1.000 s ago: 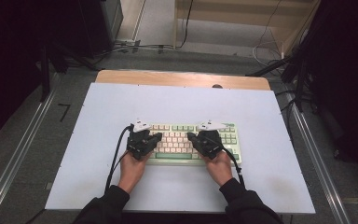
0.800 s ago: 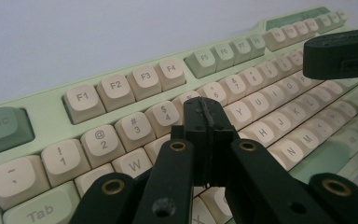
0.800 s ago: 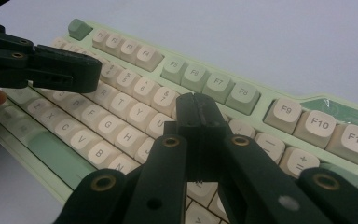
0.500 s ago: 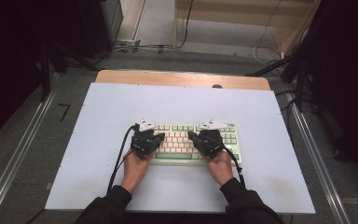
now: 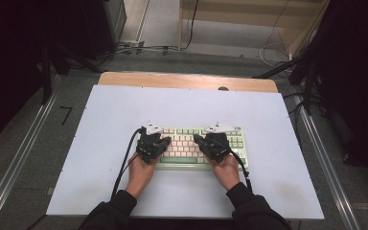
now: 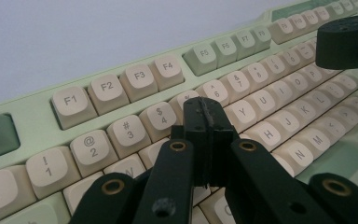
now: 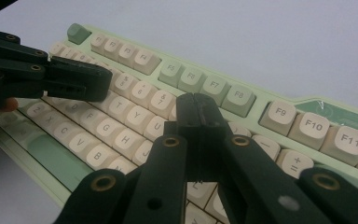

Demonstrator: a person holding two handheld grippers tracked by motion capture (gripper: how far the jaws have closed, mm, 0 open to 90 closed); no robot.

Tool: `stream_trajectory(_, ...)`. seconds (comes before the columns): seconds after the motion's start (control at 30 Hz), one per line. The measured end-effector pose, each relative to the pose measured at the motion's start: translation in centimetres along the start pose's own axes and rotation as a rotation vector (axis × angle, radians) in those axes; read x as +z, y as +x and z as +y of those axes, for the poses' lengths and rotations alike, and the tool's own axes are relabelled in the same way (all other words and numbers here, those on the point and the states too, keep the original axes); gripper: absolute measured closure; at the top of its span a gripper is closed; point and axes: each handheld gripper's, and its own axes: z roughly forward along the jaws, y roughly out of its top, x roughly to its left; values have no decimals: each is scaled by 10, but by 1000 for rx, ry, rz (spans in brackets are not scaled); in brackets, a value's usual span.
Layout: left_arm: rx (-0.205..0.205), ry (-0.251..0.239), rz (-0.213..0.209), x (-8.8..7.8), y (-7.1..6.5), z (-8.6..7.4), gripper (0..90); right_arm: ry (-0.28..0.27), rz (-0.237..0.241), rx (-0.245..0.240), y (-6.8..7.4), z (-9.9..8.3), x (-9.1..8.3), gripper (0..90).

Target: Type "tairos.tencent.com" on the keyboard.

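Observation:
A pale green keyboard [image 5: 187, 143] with cream keycaps lies on the white table top, toward the person's side. My left gripper [image 5: 165, 141] hovers over the keyboard's left half, jaws pressed together with nothing between them. In the left gripper view its tip [image 6: 205, 114] sits just above the number row near the 5 key. My right gripper [image 5: 197, 139] hangs over the right half, also shut and empty. In the right gripper view its tip [image 7: 196, 109] is over the keys near 8 and 9, and the left gripper [image 7: 74, 79] reaches in from the left.
The white board [image 5: 100, 124] covers a wooden table [image 5: 172, 79] whose far edge shows beyond it. Metal rails run along both sides on the floor. Cables [image 5: 124, 163] trail from each gripper back toward the person's sleeves.
Both grippers have shifted slightly toward each other over the keyboard's middle; the keyboard itself has stayed put.

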Motion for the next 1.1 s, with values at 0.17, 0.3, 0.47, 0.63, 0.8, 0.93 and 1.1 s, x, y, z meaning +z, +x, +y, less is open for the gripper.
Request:
stream_trajectory(0.17,2,2,-1,0,0,0,900,0,-1,-1,0,0,0,874)
stream_trajectory(0.3,2,2,0,0,0,0,900,1,-1,-1,0,0,0,874)
stream_trajectory(0.47,3,3,0,0,0,0,900,2,-1,-2,0,0,1,874)
stream_trajectory(0.63,3,4,1,0,0,0,900,2,-2,-2,0,0,1,874)
stream_trajectory(0.8,3,10,4,0,0,1,900,3,-1,-3,0,0,1,874)
stream_trajectory(0.93,3,12,4,0,-1,1,900,2,-1,-6,0,0,1,874)
stream_trajectory(1.1,6,29,9,2,-1,0,900,3,-3,-4,0,0,1,874)
